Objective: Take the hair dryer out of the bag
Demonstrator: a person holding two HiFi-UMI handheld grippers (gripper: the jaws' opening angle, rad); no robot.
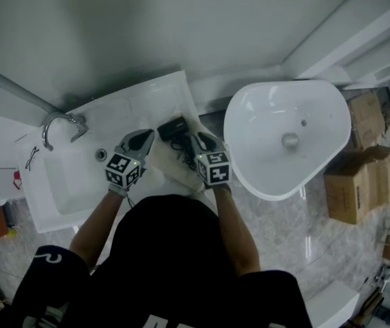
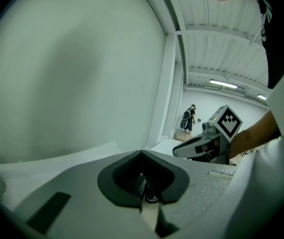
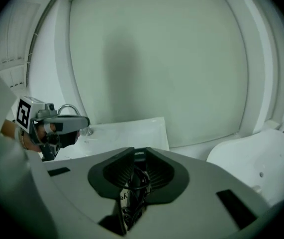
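Two hand-held grippers meet over the right end of the rectangular sink [image 1: 136, 100], their tips close together. The right hand-held gripper [image 1: 193, 139] is clamped on the black hair dryer [image 1: 173, 127], and the dryer's looped cord [image 3: 132, 193] sits between its pads. The dryer lies at the far edge of the pale bag [image 1: 162, 162], just right of the sink's bowl. The left hand-held gripper [image 1: 146, 137] is clenched and appears to pinch a thin fold of that bag on the sink's right side.

You see a black plastic hair dryer [image 1: 173, 127] against a pale soft bag [image 1: 169, 167]; your grey left gripper [image 1: 145, 139] and grey right gripper [image 1: 195, 141] carry black-and-white square-patterned cubes.
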